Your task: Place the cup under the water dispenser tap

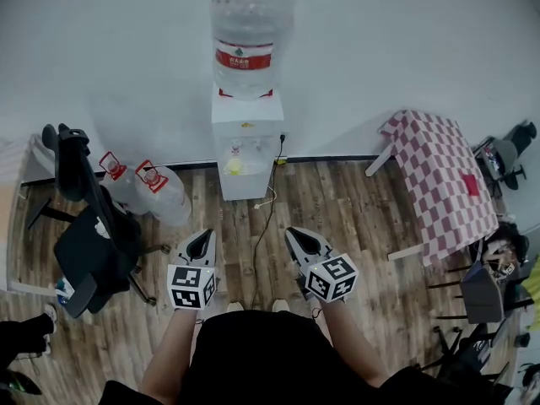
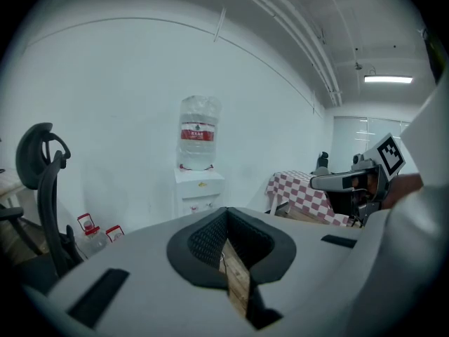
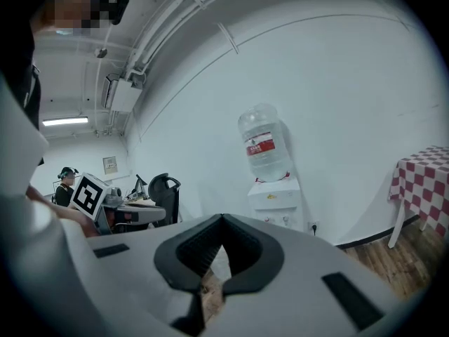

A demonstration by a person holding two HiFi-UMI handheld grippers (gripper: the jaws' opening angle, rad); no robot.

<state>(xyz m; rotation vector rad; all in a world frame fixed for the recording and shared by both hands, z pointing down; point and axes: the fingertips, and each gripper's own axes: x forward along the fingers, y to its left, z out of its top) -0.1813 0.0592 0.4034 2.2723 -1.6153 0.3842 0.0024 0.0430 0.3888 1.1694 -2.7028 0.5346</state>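
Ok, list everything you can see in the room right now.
water dispenser: one, white, against the wall, centre
big bottle: one, clear with red label, atop the dispenser
yellowish thing: one, in the dispenser's recess, too small to identify
spare bottles: two, clear with red tops, floor left of the dispenser
office chair: one, black, far left
table: one, red-and-white checked cloth, right
cable: one, pale, floor before the dispenser
left gripper: one, grey, shut, empty
right gripper: one, grey, shut, empty

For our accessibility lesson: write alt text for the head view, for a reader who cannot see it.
A person points left tongs and right tongs, both shut and empty, toward a white water dispenser at the wall. Spare bottles lie left, a checked table right.
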